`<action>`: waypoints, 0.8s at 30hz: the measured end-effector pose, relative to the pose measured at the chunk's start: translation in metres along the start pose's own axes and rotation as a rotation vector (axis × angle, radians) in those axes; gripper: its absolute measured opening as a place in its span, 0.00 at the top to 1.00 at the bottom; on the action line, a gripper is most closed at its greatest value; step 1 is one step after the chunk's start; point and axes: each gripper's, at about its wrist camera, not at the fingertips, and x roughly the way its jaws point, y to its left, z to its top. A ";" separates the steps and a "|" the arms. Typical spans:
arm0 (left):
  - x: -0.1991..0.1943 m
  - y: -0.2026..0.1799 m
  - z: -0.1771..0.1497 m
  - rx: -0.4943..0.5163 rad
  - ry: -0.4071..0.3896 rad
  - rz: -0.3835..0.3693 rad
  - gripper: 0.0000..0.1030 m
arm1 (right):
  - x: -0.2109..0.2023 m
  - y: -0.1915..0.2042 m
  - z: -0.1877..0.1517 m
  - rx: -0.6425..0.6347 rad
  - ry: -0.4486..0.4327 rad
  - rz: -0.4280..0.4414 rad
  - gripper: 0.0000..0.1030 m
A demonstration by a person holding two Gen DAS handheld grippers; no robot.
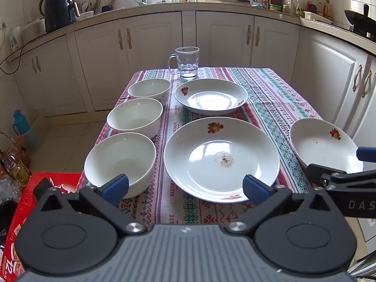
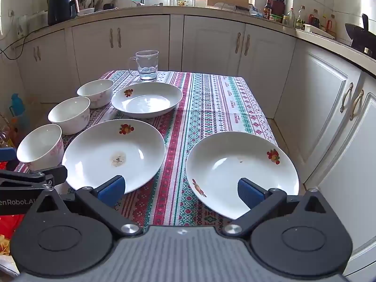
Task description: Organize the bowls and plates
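Three white bowls stand in a row on the left of the table: near (image 1: 119,162), middle (image 1: 135,116) and far (image 1: 149,89). Three white plates with fruit prints lie on the cloth: a near one (image 1: 221,159) with a dried stain, a far one (image 1: 210,95), and a right one (image 2: 242,171). My left gripper (image 1: 185,189) is open and empty, above the near table edge between the near bowl and near plate. My right gripper (image 2: 181,189) is open and empty, between the stained plate (image 2: 114,154) and the right plate.
A glass mug (image 1: 186,62) stands at the table's far edge. The patterned tablecloth (image 1: 270,98) covers the table. White cabinets (image 1: 223,40) and a cluttered counter run behind. A red box (image 1: 28,199) and bottles sit on the floor at left.
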 end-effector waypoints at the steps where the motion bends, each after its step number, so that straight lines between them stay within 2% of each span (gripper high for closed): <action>1: 0.000 0.000 0.000 -0.002 0.003 -0.002 0.01 | 0.000 0.000 0.000 -0.001 0.001 -0.001 0.00; 24: 0.006 0.003 -0.002 -0.019 0.023 0.006 0.01 | -0.001 0.006 0.000 -0.024 0.006 -0.004 0.00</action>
